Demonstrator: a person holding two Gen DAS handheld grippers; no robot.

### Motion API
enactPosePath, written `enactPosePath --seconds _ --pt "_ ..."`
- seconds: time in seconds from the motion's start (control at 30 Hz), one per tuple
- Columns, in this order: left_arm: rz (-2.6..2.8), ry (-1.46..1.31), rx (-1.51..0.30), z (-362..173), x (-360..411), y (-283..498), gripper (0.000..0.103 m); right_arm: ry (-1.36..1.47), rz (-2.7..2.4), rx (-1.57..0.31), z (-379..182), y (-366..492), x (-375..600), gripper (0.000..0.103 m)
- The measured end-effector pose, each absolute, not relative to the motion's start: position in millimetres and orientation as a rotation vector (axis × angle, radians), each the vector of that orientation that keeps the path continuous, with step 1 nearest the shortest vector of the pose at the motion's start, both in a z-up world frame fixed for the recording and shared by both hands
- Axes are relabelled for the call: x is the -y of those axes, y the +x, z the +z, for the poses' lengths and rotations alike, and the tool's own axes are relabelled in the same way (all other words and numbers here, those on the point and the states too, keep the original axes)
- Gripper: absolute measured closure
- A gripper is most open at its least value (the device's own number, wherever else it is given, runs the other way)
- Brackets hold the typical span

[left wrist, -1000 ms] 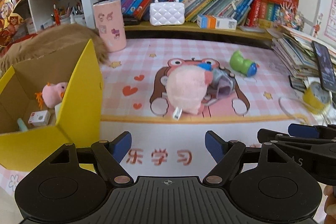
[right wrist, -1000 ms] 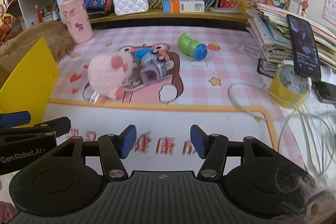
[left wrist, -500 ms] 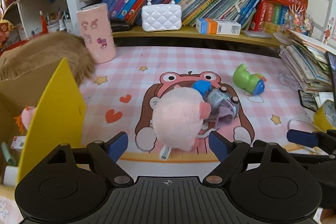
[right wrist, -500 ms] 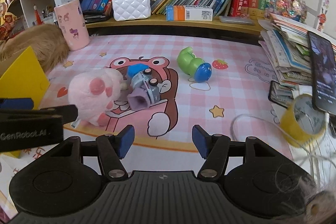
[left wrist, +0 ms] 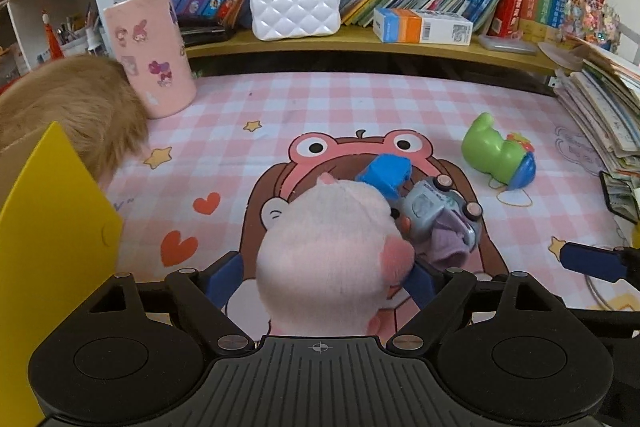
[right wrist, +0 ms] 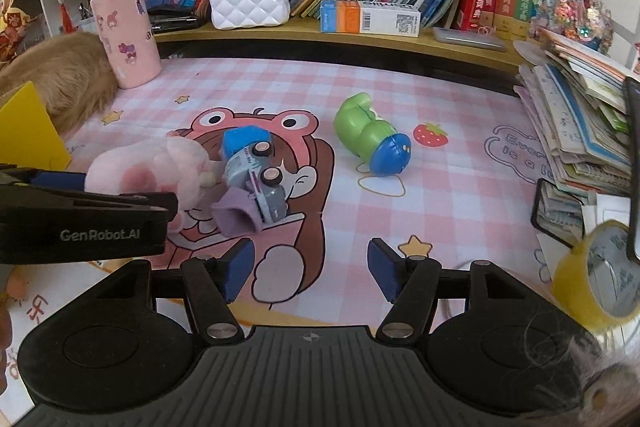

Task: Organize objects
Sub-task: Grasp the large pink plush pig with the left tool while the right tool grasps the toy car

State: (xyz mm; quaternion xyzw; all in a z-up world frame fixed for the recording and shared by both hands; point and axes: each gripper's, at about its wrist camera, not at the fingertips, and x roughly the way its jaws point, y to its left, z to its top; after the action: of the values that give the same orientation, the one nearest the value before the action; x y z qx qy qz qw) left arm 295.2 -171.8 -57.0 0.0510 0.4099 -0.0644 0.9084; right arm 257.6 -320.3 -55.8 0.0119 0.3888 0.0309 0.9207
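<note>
The left gripper [left wrist: 324,281] sits low over the pink checked mat [left wrist: 360,107], its 2 blue-tipped fingers spread wide on either side of the pink plush toy [left wrist: 334,251]; the jaws are open and I cannot tell whether the pads touch the fur. The plush rests on the mat's frog-hooded cartoon figure, pressed against a toy car [left wrist: 436,213] tipped on its side, with a blue block [left wrist: 386,173] just behind them. A green and blue toy [left wrist: 498,151] lies well apart to the right. The right gripper [right wrist: 311,269] hovers nearby with its jaws open and holding nothing. A yellow box [left wrist: 52,219] stands at the left edge, and a roll of yellow tape [right wrist: 596,275] sits at the far right.
</note>
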Motion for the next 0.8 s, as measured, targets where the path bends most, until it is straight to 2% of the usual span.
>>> enactPosePath --seconds 0.07,0.17,0.27,0.8 --pt "-0.128 0.093 -0.85 -60 172 301 0.018 0.022 0.071 -0.801 -58 263 320 0.041" --pt "-0.132 0.055 -0.856 -63 169 307 0.032 0.022 0.088 -0.8 -60 271 319 0.037" --pt "-0.11 0.022 -0.844 -60 163 307 0.038 0.01 0.116 -0.794 -61 278 317 0.035" --pt "-0.061 0.011 -0.797 -23 135 265 0.039 -0.153 0.312 -0.74 -80 315 287 0.037"
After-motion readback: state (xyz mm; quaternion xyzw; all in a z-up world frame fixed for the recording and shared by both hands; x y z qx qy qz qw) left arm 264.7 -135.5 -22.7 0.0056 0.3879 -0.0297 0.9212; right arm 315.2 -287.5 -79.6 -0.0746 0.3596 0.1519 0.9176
